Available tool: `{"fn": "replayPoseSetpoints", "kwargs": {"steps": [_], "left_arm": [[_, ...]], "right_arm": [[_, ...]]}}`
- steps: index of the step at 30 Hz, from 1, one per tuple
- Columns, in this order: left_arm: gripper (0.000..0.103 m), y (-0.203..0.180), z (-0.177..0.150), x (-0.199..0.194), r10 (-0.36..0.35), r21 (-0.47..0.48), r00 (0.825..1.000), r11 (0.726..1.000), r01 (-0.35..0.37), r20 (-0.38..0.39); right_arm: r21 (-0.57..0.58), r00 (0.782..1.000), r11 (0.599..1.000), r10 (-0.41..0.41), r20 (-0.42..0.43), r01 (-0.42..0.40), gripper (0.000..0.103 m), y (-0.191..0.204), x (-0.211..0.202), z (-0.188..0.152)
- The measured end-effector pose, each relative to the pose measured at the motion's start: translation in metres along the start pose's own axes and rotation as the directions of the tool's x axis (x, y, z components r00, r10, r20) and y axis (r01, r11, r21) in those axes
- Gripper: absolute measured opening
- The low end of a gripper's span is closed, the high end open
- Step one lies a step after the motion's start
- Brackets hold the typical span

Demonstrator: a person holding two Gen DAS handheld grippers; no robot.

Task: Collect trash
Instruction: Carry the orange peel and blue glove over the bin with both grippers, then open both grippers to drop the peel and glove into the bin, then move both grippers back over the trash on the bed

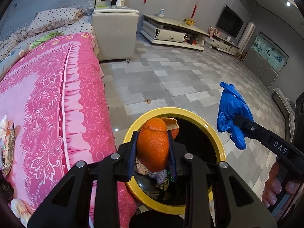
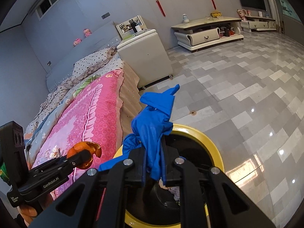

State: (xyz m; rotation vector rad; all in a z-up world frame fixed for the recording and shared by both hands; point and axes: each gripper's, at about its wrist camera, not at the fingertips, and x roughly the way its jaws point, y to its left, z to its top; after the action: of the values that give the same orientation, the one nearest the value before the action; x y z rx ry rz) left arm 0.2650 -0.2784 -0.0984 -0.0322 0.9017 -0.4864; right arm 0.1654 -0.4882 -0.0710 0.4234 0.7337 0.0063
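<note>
My left gripper point(image 1: 153, 142) is shut on an orange peel point(image 1: 153, 148), held just above the yellow-rimmed black bin point(image 1: 220, 142). The same peel point(image 2: 85, 152) and left gripper point(image 2: 83, 156) show at the lower left of the right wrist view. My right gripper point(image 2: 153, 155) is shut on a crumpled blue glove point(image 2: 152, 125) over the bin's yellow rim point(image 2: 209, 142). In the left wrist view that glove point(image 1: 232, 114) hangs from the right gripper point(image 1: 238, 122) just right of the bin. Several pieces of trash point(image 1: 161, 176) lie inside the bin.
The bin stands on grey tiled floor point(image 1: 180, 79) beside a bed with a pink cover point(image 1: 57, 104). More wrappers point(image 1: 8, 142) lie on the bed's left edge. A white cabinet point(image 1: 114, 34) stands behind, and a low TV stand point(image 1: 171, 32) lines the far wall.
</note>
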Motion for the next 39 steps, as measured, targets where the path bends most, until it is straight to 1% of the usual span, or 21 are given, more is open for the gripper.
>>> {"fn": "replayPoseSetpoints", "kwargs": {"steps": [7, 15, 18, 21, 24, 26, 27, 29, 30, 31, 32, 35, 39], "left_arm": [[0.028, -0.003, -0.001, 0.009, -0.020, 0.006, 1.000, 1.000, 0.021, -0.015], [0.029, -0.006, -0.001, 0.006, -0.026, 0.012, 1.000, 1.000, 0.026, -0.015], [0.030, -0.008, -0.002, 0.003, -0.030, 0.017, 1.000, 0.999, 0.030, -0.008], [0.036, -0.008, -0.002, -0.001, -0.029, 0.025, 1.000, 0.999, 0.029, -0.002], [0.046, -0.008, -0.003, -0.005, -0.027, 0.025, 1.000, 0.999, 0.027, 0.005], [0.056, -0.008, -0.004, -0.010, -0.026, 0.025, 1.000, 0.999, 0.025, 0.018], [0.058, -0.008, -0.004, -0.013, -0.023, 0.025, 0.999, 0.999, 0.023, 0.024], [0.067, -0.007, -0.004, -0.019, -0.012, 0.030, 0.999, 0.999, 0.010, 0.038], [0.070, -0.006, -0.004, -0.022, -0.004, 0.031, 0.999, 1.000, 0.002, 0.044], [0.073, -0.005, -0.004, -0.025, 0.006, 0.029, 0.999, 1.000, -0.007, 0.052], [0.075, -0.004, -0.004, -0.029, 0.011, 0.026, 0.998, 1.000, -0.013, 0.057], [0.081, 0.006, -0.004, -0.038, 0.035, 0.005, 0.997, 0.999, -0.035, 0.073], [0.083, 0.024, -0.006, -0.053, 0.066, -0.021, 0.994, 0.998, -0.064, 0.090]], "right_arm": [[0.038, 1.000, 0.999, -0.014, -0.022, 0.014, 0.011, -0.009, 0.009, -0.004], [0.049, 1.000, 0.999, -0.022, -0.022, 0.023, 0.012, -0.011, 0.008, -0.006], [0.051, 0.999, 0.998, -0.030, -0.013, 0.031, 0.014, -0.012, 0.005, -0.006], [0.061, 0.999, 0.997, -0.044, -0.015, 0.045, 0.017, -0.013, 0.003, -0.007], [0.070, 0.998, 0.996, -0.058, -0.012, 0.059, 0.025, -0.014, 0.000, -0.008], [0.078, 0.998, 0.995, -0.061, -0.009, 0.061, 0.033, -0.016, -0.002, -0.009], [0.081, 0.998, 0.995, -0.063, -0.006, 0.063, 0.035, -0.016, -0.004, -0.010], [0.082, 0.998, 0.994, -0.067, 0.001, 0.067, 0.044, -0.015, -0.007, -0.010], [0.083, 0.998, 0.994, -0.066, 0.006, 0.065, 0.047, -0.014, -0.010, -0.010], [0.082, 0.998, 0.995, -0.065, 0.011, 0.063, 0.053, -0.013, -0.012, -0.010], [0.079, 0.998, 0.995, -0.064, 0.016, 0.063, 0.059, -0.011, -0.014, -0.010], [0.069, 0.998, 0.996, -0.056, 0.027, 0.054, 0.065, -0.004, -0.019, -0.010], [0.034, 0.998, 0.999, -0.032, 0.045, 0.030, 0.073, 0.009, -0.026, -0.010]]}}
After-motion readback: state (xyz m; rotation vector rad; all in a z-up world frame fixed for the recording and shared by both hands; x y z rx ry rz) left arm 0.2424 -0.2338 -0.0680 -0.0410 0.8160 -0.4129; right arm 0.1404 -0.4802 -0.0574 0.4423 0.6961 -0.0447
